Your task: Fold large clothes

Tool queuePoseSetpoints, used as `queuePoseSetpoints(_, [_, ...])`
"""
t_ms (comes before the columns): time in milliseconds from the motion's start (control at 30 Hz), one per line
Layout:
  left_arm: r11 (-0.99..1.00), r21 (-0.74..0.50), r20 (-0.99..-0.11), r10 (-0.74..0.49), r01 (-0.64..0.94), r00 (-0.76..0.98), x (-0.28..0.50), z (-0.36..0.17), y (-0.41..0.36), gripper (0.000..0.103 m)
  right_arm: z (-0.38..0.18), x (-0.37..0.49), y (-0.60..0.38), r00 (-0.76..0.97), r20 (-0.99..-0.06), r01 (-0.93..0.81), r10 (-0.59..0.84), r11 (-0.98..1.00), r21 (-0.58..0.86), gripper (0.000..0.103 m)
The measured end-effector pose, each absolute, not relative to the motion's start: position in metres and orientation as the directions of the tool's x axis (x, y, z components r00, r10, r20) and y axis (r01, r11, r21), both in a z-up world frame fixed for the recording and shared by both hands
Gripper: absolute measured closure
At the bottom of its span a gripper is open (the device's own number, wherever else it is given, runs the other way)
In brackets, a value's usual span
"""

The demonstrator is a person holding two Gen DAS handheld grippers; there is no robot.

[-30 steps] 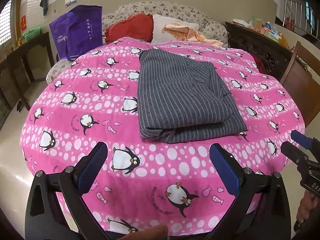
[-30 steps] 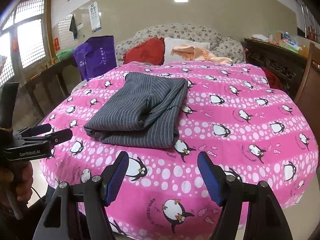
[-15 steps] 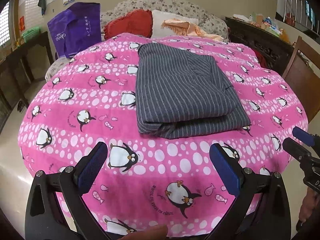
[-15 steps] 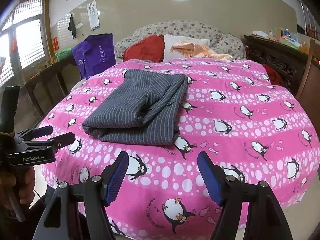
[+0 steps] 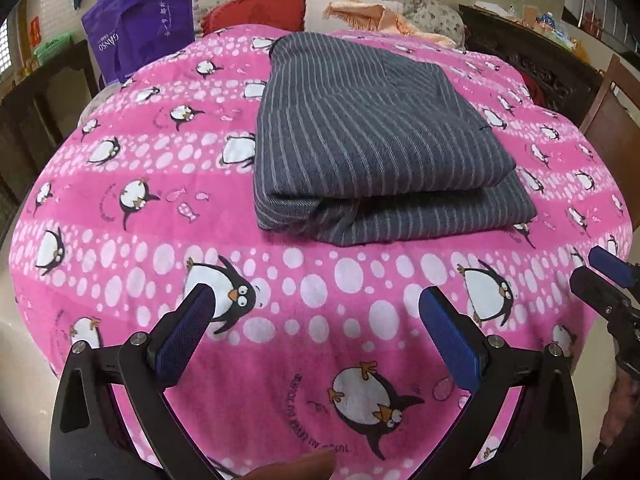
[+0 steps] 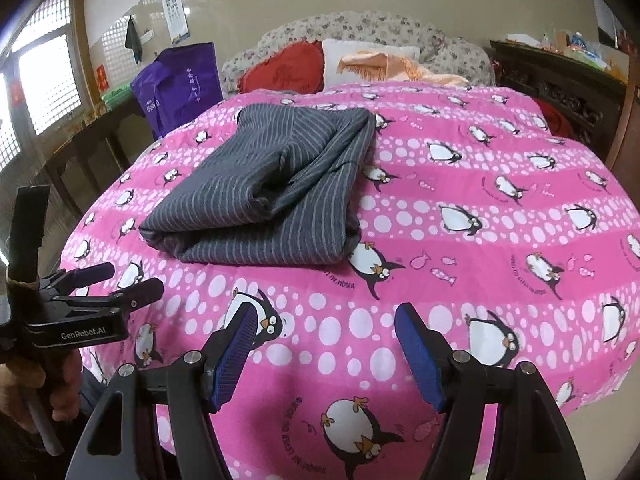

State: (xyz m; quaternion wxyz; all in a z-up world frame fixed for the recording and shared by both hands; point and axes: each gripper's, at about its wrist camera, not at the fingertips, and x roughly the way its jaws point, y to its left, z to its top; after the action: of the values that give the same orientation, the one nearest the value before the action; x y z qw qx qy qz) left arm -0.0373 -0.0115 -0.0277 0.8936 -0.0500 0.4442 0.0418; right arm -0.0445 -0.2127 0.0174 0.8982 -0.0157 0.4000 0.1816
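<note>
Across the upper middle of both wrist views, the grey striped garment lies folded into a thick stack on the pink penguin blanket, well apart from your tools. Your left gripper and right gripper both stand wide and empty low in frame. Folding looks nearly finished; if another fold is wanted, reach for the stack's near edge.

garment's inner folds hidden

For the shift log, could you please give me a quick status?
Left tongs open, empty. Right tongs open, empty. Striped grey garment folded on penguin blanket. Nothing in the way.
</note>
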Motion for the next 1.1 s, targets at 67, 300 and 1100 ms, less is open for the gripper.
queuePoseSetpoints(67, [0.991, -0.053, -0.799, 0.031, -0.122, 0.601, -0.037, -0.029, -0.012, 0.001, 0.015, -0.043, -0.211, 0.612, -0.726, -0.340, 0.315, 0.933, 0.117, 0.034])
queuePoseSetpoints(300, [0.989, -0.071, -0.790, 0.024, -0.130, 0.613, -0.034, -0.024, -0.020, 0.001, 0.028, -0.046, -0.212, 0.630, -0.710, -0.356, 0.314, 0.930, 0.096, 0.034])
queuePoseSetpoints(1100, [0.989, -0.055, -0.741, 0.053, -0.139, 0.670, -0.046, 0.001, -0.029, 0.001, 0.059, -0.057, -0.219, 0.733, -0.632, -0.313, 0.250, 0.950, 0.012, 0.016])
